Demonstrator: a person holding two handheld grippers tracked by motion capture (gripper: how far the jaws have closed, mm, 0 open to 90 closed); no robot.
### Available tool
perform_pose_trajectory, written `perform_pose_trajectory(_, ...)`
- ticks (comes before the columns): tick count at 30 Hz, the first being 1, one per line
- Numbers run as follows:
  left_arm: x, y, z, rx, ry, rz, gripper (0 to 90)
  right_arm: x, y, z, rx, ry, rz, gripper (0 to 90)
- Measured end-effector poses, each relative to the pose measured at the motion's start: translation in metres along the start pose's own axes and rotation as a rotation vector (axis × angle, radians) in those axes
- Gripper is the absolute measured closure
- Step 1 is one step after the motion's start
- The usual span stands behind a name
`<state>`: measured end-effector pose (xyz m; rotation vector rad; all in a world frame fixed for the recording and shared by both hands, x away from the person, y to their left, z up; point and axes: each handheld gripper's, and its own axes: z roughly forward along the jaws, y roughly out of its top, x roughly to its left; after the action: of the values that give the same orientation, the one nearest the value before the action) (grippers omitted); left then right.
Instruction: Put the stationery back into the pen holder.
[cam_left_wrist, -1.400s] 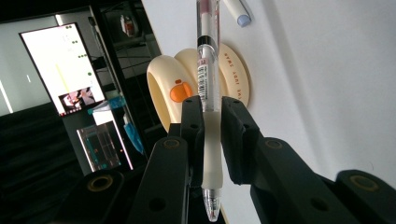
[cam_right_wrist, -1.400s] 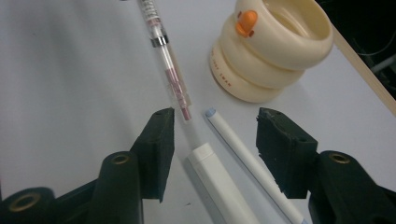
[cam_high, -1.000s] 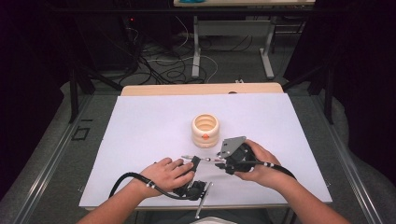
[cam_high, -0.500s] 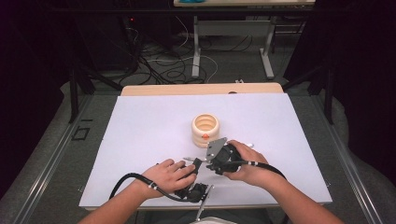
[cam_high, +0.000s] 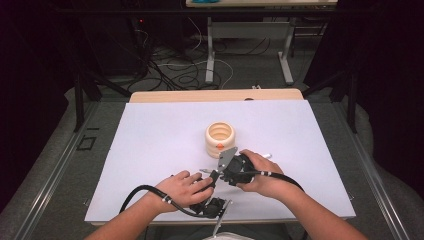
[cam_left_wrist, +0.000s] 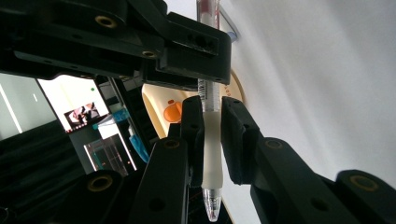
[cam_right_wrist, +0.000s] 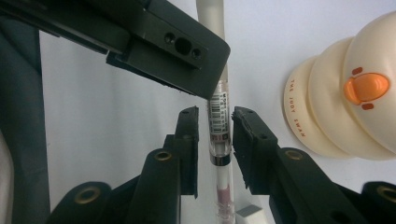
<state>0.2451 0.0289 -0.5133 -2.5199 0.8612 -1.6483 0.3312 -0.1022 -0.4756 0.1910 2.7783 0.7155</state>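
A pen (cam_left_wrist: 208, 140) with a clear barrel and a white rubber grip is held by my left gripper (cam_left_wrist: 212, 100), which is shut on the grip. In the high view both hands meet near the table's front, my left gripper (cam_high: 207, 181) beside my right gripper (cam_high: 219, 175). My right gripper (cam_right_wrist: 215, 112) straddles the pen's labelled barrel (cam_right_wrist: 219, 121). Its jaws have just been closing, and a thin gap still shows at one pad. A cream ringed holder (cam_high: 220, 137) with an orange mark stands just behind the hands.
A white sheet (cam_high: 150, 150) covers the table, with a wooden edge (cam_high: 215, 95) at the back. The cream holder (cam_right_wrist: 345, 107) lies close to the right jaw. Cables and metal table legs (cam_high: 210, 55) sit on the floor beyond.
My right gripper has moved left toward the left hand, and its jaws have narrowed around the pen. The left hand and the pen have stayed put.
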Motion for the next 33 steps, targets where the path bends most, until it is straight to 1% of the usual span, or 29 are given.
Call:
perform_pose_trajectory(2,0.0,0.001,0.0,-0.002,0.002,0.001,80.0,0.0,0.0,0.001,0.005,0.0,-0.005,72.3)
perform_pose_trajectory(3,0.0,0.001,0.0,0.0,0.003,0.005,80.0,0.001,0.0,0.002,0.002,-0.004,0.008,72.6)
perform_pose_trajectory(4,-0.001,0.001,0.001,-0.008,0.011,-0.002,80.0,0.001,0.001,0.002,0.008,-0.001,0.001,73.1)
perform_pose_trajectory(6,0.0,0.002,0.0,-0.004,0.011,0.012,80.0,0.001,0.001,0.003,0.014,0.001,-0.002,74.5)
perform_pose_trajectory(7,0.0,0.002,0.0,-0.007,0.008,0.004,80.0,0.001,0.001,0.004,0.016,-0.002,-0.003,75.6)
perform_pose_trajectory(10,-0.001,0.003,0.001,-0.005,0.008,0.014,80.0,0.002,0.001,0.005,0.018,-0.007,0.001,77.9)
perform_pose_trajectory(11,-0.001,0.003,0.001,-0.005,0.008,0.014,79.9,0.001,0.002,0.005,0.029,0.0,-0.001,78.3)
perform_pose_trajectory(12,-0.001,0.003,0.001,-0.005,0.006,0.014,80.0,0.002,0.002,0.005,0.03,0.0,0.005,78.5)
perform_pose_trajectory(13,-0.002,0.003,0.001,-0.004,0.004,0.011,79.9,0.002,0.002,0.006,0.03,0.002,-0.004,78.7)
perform_pose_trajectory(14,-0.003,0.002,0.001,-0.004,0.002,0.01,79.9,0.002,0.002,0.006,0.028,0.001,0.0,78.9)
perform_pose_trajectory(15,-0.002,0.002,0.001,-0.003,0.007,0.016,79.9,0.003,0.002,0.007,0.024,-0.005,0.003,79.2)
perform_pose_trajectory(16,-0.003,0.002,0.002,-0.003,0.014,0.031,79.9,0.003,0.002,0.008,0.025,-0.004,-0.004,79.3)
perform_pose_trajectory(17,-0.003,0.001,0.002,-0.003,0.015,0.03,79.8,0.003,0.003,0.008,0.032,-0.002,-0.009,79.3)
perform_pose_trajectory(18,-0.004,0.001,0.001,0.005,-0.003,0.013,79.7,0.003,0.003,0.008,0.027,-0.005,-0.008,79.4)
perform_pose_trajectory(21,-0.003,0.0,0.001,0.004,-0.002,0.015,79.2,0.003,0.004,0.009,0.028,-0.007,0.004,79.5)
perform_pose_trajectory(23,-0.003,0.0,0.001,-0.004,-0.014,0.016,77.1,0.002,0.004,0.01,0.034,-0.017,-0.004,79.5)
perform_pose_trajectory(24,-0.006,-0.001,0.002,-0.012,-0.029,-0.03,76.0,0.001,0.004,0.011,0.037,-0.023,0.004,79.5)
perform_pose_trajectory(25,-0.007,-0.001,0.002,-0.014,-0.034,-0.034,74.9,0.0,0.003,0.011,0.036,-0.024,0.01,79.5)
perform_pose_trajectory(26,-0.005,-0.001,0.002,-0.012,-0.004,-0.015,73.9,-0.001,0.003,0.011,0.039,-0.027,0.024,79.5)
perform_pose_trajectory(27,-0.005,-0.002,0.002,-0.01,-0.018,-0.016,73.0,-0.003,0.002,0.011,0.039,-0.029,0.028,79.5)
perform_pose_trajectory(28,-0.007,-0.002,0.003,-0.023,-0.015,-0.025,72.2,-0.004,0.002,0.011,0.035,-0.032,0.042,79.5)
perform_pose_trajectory(29,-0.006,-0.003,0.003,-0.022,-0.006,-0.019,71.6,-0.006,0.001,0.011,0.037,-0.035,0.046,79.5)
perform_pose_trajectory(30,-0.007,-0.004,0.004,-0.021,-0.027,-0.036,70.9,-0.006,0.001,0.011,0.034,-0.037,0.061,79.5)
perform_pose_trajectory(31,-0.007,-0.005,0.005,-0.03,-0.015,-0.04,69.9,-0.008,0.0,0.01,0.029,-0.046,0.065,79.5)
perform_pose_trajectory(32,-0.007,-0.006,0.005,-0.021,-0.029,-0.044,69.1,-0.009,-0.001,0.009,0.025,-0.048,0.076,79.5)
perform_pose_trajectory(33,-0.007,-0.007,0.005,-0.022,-0.036,-0.058,68.1,-0.01,-0.001,0.008,0.018,-0.054,0.086,79.5)
